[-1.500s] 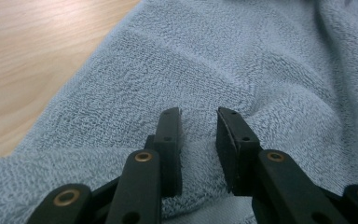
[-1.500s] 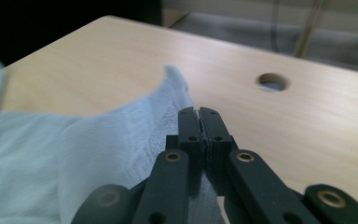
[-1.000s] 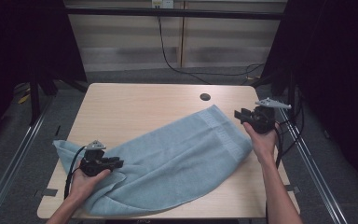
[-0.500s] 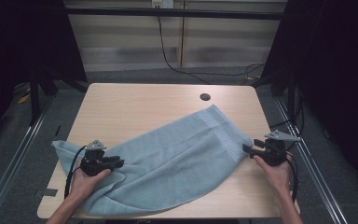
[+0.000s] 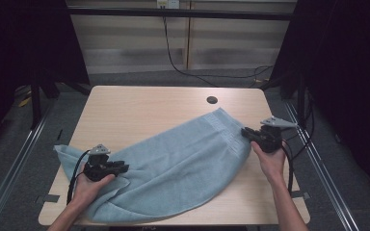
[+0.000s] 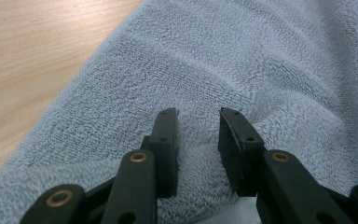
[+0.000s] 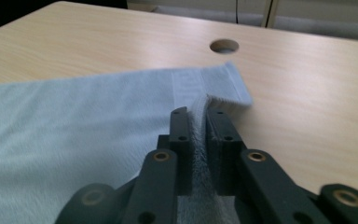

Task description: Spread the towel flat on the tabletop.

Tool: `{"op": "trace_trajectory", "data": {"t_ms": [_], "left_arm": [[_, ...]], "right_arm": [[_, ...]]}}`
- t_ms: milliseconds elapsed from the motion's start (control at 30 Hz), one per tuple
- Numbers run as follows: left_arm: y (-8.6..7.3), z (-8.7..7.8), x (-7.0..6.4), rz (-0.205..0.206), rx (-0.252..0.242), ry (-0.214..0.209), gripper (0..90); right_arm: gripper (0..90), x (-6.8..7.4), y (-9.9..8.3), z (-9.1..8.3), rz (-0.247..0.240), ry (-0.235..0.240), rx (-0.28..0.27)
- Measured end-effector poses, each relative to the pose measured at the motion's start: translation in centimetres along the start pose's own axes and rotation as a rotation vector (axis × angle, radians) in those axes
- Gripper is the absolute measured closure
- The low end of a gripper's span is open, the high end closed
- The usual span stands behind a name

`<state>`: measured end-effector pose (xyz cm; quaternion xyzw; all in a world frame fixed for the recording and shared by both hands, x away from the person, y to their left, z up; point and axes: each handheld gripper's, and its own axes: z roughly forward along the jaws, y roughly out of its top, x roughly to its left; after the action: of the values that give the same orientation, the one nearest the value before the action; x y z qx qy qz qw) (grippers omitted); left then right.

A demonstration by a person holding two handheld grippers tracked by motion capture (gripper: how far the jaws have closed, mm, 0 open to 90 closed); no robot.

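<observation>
At the near left of the desk (image 5: 139, 103), a hand (image 5: 89, 185) is holding the left gripper (image 5: 120, 168), which is lying low over the near left part of the towel (image 5: 173, 168). In the left gripper view its jaws are standing apart with only a soft ridge of towel (image 6: 242, 60) rising between them, so this gripper (image 6: 198, 116) is released and is gripping nothing. The light blue towel is sprawling across the near half of the desk in a long slanted shape, its near edge reaching toward the desk's near rim and its left end drooping over the left edge. Farther off on the right, the other hand (image 5: 270, 161) is holding the right gripper (image 5: 245, 133) against the towel's right edge, just below the far corner with its woven band. In the right gripper view the jaws are pressing close together on a raised fold of the towel (image 7: 74, 121), so the right gripper (image 7: 197, 112) is clenched on the cloth. Beyond that corner, a round hole (image 5: 212, 100) is showing in the bare wood at the far right of the desk, well apart from the towel.
</observation>
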<state>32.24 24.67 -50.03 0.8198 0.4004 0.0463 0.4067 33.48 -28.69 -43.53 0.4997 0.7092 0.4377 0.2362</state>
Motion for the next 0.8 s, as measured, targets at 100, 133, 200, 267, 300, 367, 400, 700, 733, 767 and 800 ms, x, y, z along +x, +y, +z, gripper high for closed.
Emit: {"op": "trace_trajectory", "data": {"t_ms": [100, 133, 200, 267, 300, 367, 400, 700, 733, 767, 800], "left_arm": [[0.0, 0.0, 0.0, 0.0, -0.002, -0.005, 67.5], [-0.1, 0.0, 0.1, 0.0, -0.001, -0.01, 67.5], [-0.1, -0.1, 0.1, 0.005, -0.001, -0.012, 67.5], [-0.1, -0.1, 0.0, 0.004, -0.001, -0.007, 67.5], [-0.1, -0.2, 0.0, 0.006, 0.007, -0.001, 67.5], [-0.1, -0.5, -0.1, 0.003, 0.018, 0.015, 67.9], [-0.2, -0.6, -0.2, 0.007, 0.021, 0.018, 68.0], [-0.3, -0.7, 0.0, -0.004, 0.016, 0.004, 67.4], [-0.3, -0.6, 0.0, -0.003, 0.015, 0.0, 67.3], [-0.3, -0.5, 0.0, -0.008, 0.012, -0.006, 67.3], [-0.3, -0.5, 0.1, -0.014, 0.013, -0.011, 67.3]], "right_arm": [[66.4, 0.8, 1.0, 1.1, -0.014, -0.02, 0.007], [63.9, 1.0, 1.2, 1.3, -0.01, -0.015, 0.003], [62.5, 1.3, 1.2, 1.5, -0.006, -0.001, -0.005], [61.4, 1.6, 1.0, 1.4, -0.016, 0.01, 0.005], [61.2, 1.6, 0.8, 1.3, -0.023, 0.011, 0.009], [60.6, 1.7, 0.2, 0.7, -0.017, 0.016, 0.016], [60.2, 1.6, -0.2, 0.3, -0.015, 0.021, 0.014], [55.4, 3.2, -5.6, -3.7, -0.036, 0.057, 0.105], [54.3, 3.2, -6.1, -4.1, -0.041, 0.058, 0.112], [52.3, 3.1, -6.6, -4.3, -0.046, 0.063, 0.115], [50.5, 3.0, -7.1, -4.4, -0.048, 0.076, 0.119]]}}
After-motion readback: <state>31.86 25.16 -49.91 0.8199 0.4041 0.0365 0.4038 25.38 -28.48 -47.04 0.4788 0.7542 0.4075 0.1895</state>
